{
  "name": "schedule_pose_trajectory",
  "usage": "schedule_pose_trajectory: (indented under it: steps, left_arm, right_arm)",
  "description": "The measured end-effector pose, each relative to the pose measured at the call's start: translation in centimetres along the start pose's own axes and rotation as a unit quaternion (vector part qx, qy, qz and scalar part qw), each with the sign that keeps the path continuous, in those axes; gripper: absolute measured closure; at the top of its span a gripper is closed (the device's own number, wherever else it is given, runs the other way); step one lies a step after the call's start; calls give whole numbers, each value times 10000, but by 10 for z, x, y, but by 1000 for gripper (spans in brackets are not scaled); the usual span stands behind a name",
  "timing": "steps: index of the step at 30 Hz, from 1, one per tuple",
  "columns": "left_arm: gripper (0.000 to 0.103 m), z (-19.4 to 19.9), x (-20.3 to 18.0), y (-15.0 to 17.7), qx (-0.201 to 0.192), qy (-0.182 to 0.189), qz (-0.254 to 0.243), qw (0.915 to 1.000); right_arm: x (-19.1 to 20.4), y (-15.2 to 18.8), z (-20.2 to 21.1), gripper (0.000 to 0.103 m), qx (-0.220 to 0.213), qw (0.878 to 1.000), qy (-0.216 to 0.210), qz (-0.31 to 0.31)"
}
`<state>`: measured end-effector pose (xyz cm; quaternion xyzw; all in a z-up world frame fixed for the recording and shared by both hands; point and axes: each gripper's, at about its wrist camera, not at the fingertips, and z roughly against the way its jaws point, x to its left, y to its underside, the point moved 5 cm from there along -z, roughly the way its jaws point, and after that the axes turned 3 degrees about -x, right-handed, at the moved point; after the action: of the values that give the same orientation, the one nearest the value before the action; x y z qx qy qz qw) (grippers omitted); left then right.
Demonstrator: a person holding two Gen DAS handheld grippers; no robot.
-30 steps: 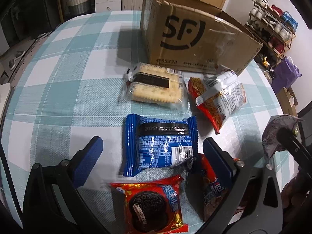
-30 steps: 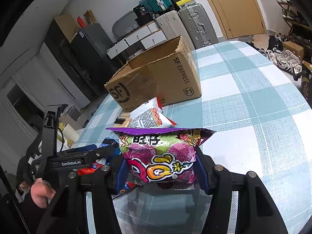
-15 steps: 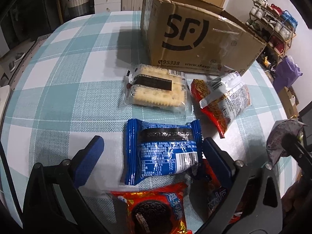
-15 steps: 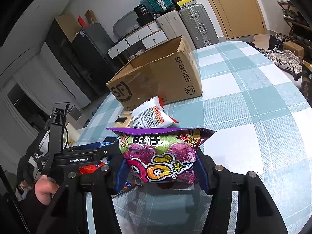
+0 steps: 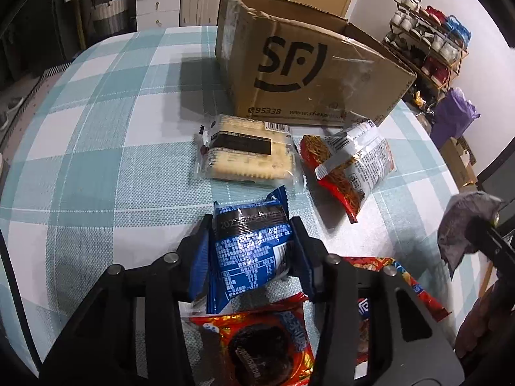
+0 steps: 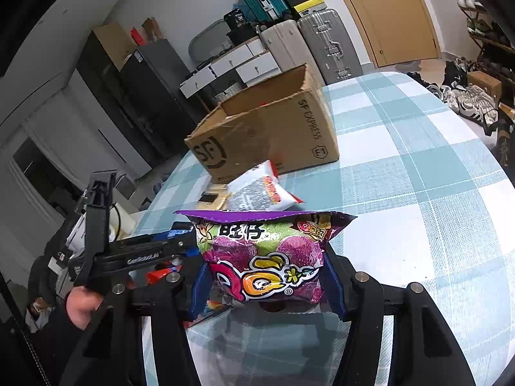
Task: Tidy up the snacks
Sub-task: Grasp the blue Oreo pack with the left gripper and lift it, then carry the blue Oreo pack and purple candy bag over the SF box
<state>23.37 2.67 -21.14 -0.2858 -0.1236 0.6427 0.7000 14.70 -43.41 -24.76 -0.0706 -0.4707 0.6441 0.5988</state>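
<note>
Blue cookie packet (image 5: pixel 249 251) at lower centre of the left wrist view, long axis up the frame, top end tipped toward the cardboard box (image 5: pixel 309 67) — pinched at both sides by the left gripper (image 5: pixel 249 254), wide apart a second ago, just closed. Only in the right wrist view: box's open top, and the purple gummy bag (image 6: pixel 265 260), lying crosswise, clamped in the half-open right gripper (image 6: pixel 265 284). Checked tablecloth (image 5: pixel 96 148) beneath.

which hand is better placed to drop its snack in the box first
Probably right: its gripper holds the purple candy bag lifted, facing the cardboard box. The left gripper has only just closed on the blue packet.
</note>
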Motion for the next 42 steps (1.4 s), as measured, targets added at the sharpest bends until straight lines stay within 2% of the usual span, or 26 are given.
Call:
schedule_pose_trajectory:
  steps: [11, 22, 31, 42]
  left_arm:
    - [61, 29, -5, 3, -213, 23, -101, 9997]
    - [61, 79, -12, -9, -539, 111, -199, 9983]
    - [61, 109, -24, -41, -791, 122, -340, 9962]
    - [60, 118, -41, -112, -993, 226, -519, 9934]
  right_arm:
    - [18, 2, 25, 44, -96, 9999, 15, 76]
    - [49, -11, 40, 44, -240, 9990, -4, 369]
    - [81, -47, 51, 44, -417, 9964, -52, 739]
    - [99, -114, 31, 44, -493, 9923, -23, 1132]
